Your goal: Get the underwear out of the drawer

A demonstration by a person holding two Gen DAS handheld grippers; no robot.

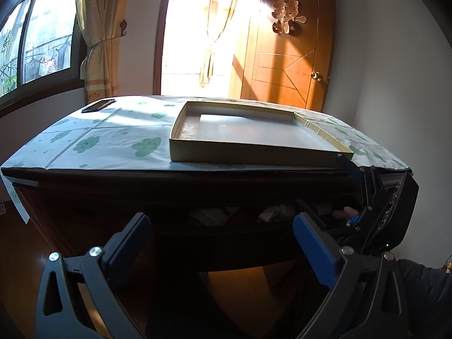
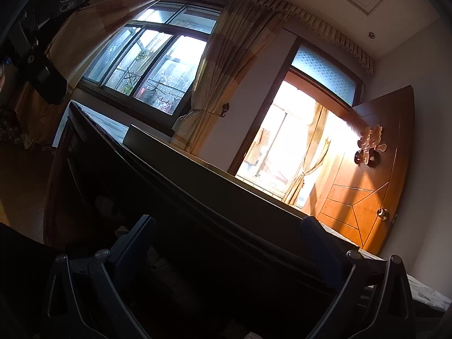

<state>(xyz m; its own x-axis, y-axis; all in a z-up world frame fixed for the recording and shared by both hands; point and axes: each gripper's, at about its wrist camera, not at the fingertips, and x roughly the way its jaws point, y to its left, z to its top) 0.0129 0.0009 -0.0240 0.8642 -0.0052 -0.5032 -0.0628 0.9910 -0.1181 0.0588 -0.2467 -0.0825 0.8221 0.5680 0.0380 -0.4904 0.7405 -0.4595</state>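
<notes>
Crumpled underwear (image 1: 275, 212) is lying inside the one open drawer (image 1: 254, 226) of the dark wooden dresser (image 1: 93, 206), in deep shadow just under the dresser's top edge. At least two pale bundles are showing there; the shade is hiding how many pieces there are in all. In the right wrist view the drawer is appearing only as a dark hollow with a faint pale scrap (image 2: 103, 204) in it.

The left gripper (image 1: 221, 228) is hovering in front of the drawer, its two blue-padded fingers (image 1: 315, 251) standing spread wide with nothing between them. The right gripper (image 2: 228, 237) is tilted up against the dresser front, and its two fingers (image 2: 135, 243) are likewise parted and gripping nothing. From the left wrist view, the right gripper (image 1: 375, 212) is sitting at the drawer's right end, with fingertips of a hand (image 1: 349, 212) just beside it.

On the dresser top one cloth with green cloud prints (image 1: 113, 138) is lying spread. On it one shallow cardboard box lid (image 1: 254, 138) is resting, and well apart, near the far left corner, one dark phone (image 1: 98, 105).

Behind, one wooden door (image 1: 285, 56) is standing open beside a bright doorway, bearing one gold ornament (image 1: 288, 15) and one round knob (image 1: 316, 76). One window (image 1: 36, 36) with a tied curtain (image 1: 99, 42) is filling the left wall.
</notes>
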